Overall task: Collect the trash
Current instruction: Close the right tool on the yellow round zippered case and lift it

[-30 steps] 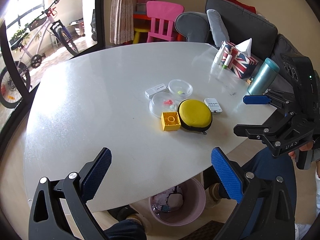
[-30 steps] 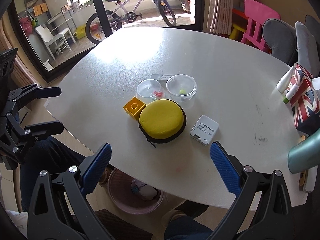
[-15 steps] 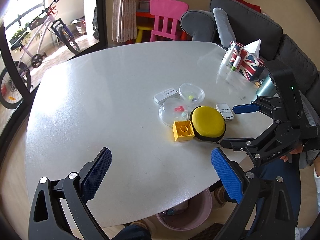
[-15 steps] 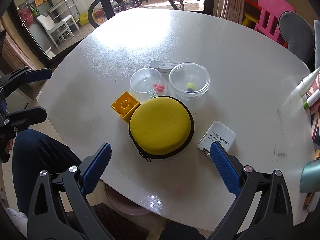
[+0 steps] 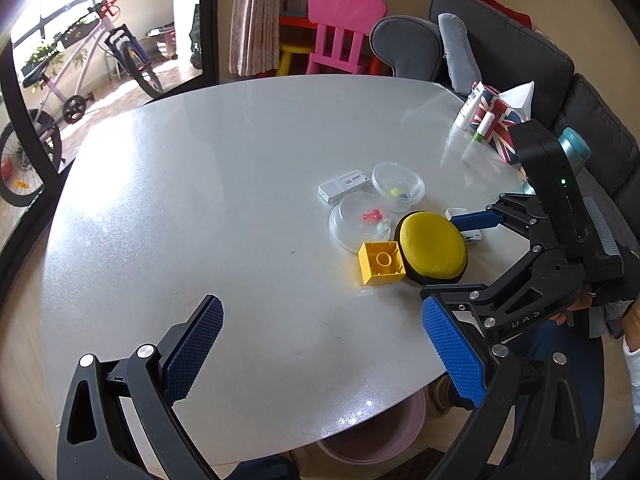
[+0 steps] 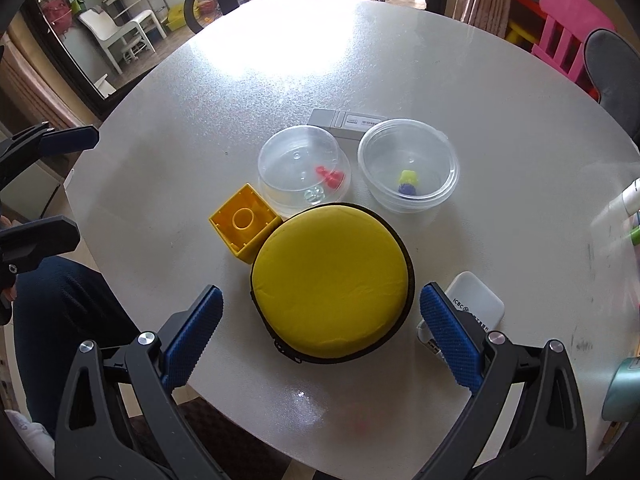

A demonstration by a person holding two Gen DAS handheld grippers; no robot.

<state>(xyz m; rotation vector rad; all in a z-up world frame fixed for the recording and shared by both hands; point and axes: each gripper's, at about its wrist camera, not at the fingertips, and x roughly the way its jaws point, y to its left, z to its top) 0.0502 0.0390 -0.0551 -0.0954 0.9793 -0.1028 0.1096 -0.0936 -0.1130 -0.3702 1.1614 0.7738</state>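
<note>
My right gripper (image 6: 318, 332) hangs spread wide around the yellow round case (image 6: 331, 280) at lower centre, so I should lower squarely and close evenly; my left gripper (image 5: 320, 344) waits spread over bare bench (image 5: 200, 200).

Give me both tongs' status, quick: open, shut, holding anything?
Left tongs: open, empty, above the white table.
Right tongs: open, empty, straddling the round yellow zip case.

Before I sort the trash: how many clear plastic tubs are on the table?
2. One tub holds a yellow and a blue bit; the other, to its left, touches the yellow case and has red bits.
</note>
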